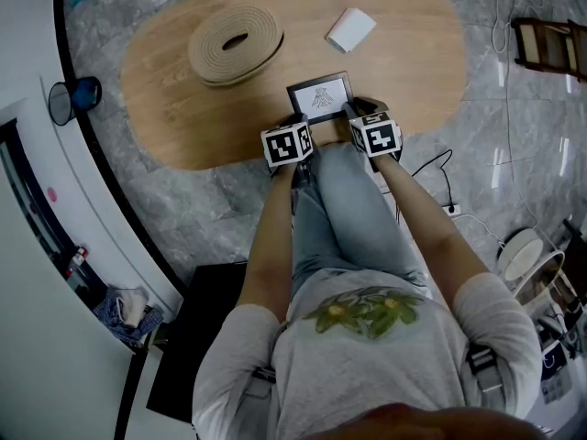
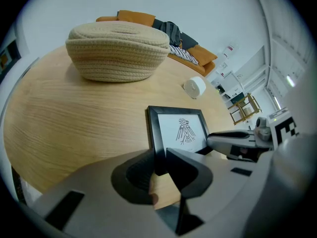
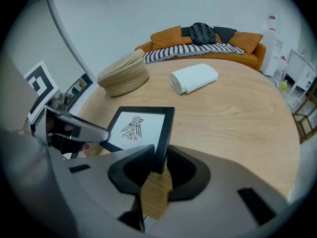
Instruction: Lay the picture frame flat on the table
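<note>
A black rectangular picture frame (image 1: 319,96) holding a white print of a line-drawn bird lies face up at the near edge of the oval light-wood table (image 1: 183,108), about midway along that edge. It looks flat or very nearly so. Whether its near rail rests on the wood cannot be told. A short line of print sits under the bird, too small to read.

The left gripper (image 1: 300,120) is at the frame's near left corner. In the left gripper view its two dark jaws straddle the left rail, one against each side, with no gap to be seen. The right gripper (image 1: 352,111) is at the near right corner. In the right gripper view its jaws likewise close on the right rail from both sides, with bare table showing below the rail. Each gripper carries a cube with black-and-white square markers (image 1: 287,143) and no lettering.

A beige coiled-rope basket (image 1: 234,44) stands toward the far left edge of the table, well apart from the frame. A white rolled cloth (image 1: 351,29) lies near the far right edge. No brand or label can be read on either.
</note>
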The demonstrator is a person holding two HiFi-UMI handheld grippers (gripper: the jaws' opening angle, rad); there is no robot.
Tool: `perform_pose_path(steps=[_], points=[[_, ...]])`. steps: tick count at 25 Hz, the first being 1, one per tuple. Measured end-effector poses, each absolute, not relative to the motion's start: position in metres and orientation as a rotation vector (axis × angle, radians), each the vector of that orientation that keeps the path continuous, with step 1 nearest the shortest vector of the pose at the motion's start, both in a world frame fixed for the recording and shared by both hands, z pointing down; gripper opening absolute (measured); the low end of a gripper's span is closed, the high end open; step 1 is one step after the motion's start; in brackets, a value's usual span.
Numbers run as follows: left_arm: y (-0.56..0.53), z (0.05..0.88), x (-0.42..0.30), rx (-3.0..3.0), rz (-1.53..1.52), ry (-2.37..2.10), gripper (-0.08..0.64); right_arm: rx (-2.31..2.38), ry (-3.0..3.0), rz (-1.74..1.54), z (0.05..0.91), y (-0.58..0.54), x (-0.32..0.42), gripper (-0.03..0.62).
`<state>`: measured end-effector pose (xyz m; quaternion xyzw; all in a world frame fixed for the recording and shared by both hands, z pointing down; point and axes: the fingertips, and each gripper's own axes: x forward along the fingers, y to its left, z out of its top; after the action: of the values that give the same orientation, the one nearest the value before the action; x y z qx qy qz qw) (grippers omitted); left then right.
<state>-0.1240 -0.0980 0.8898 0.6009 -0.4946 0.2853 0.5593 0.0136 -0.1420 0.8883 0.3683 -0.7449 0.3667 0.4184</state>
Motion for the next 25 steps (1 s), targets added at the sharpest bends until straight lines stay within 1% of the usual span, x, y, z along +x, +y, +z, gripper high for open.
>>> perform_pose_path(steps=[6,8,10,13,16,21,25], points=[[-0.098,0.888,-0.123,1.421,0.666,-1.164,0.092,0.901,-1.891,0.930,0.889,-0.141,0.015,0.089],[-0.098,0.887,-0.123,1.412,0.665,-1.172,0.111,0.892,-1.887,0.916,0.888,-0.140,0.015,0.096],[-0.099,0.881,-0.123,1.403,0.645,-1.177,0.134,0.890,-1.887,0.910,0.885,-0.140,0.015,0.120],[-0.104,0.868,-0.127,1.405,0.634,-1.195,0.150,0.888,-1.903,0.900,0.872,-0.141,0.013,0.124],[-0.108,0.850,-0.130,1.433,0.659,-1.219,0.144,0.893,-1.928,0.892,0.847,-0.143,0.012,0.124],[-0.119,0.792,-0.125,1.542,0.629,-1.245,0.106,0.869,-1.972,0.863,0.795,-0.138,0.010,0.121],[-0.122,0.744,-0.122,1.608,0.629,-1.254,0.079,0.869,-2.006,0.854,0.753,-0.138,0.008,0.101]])
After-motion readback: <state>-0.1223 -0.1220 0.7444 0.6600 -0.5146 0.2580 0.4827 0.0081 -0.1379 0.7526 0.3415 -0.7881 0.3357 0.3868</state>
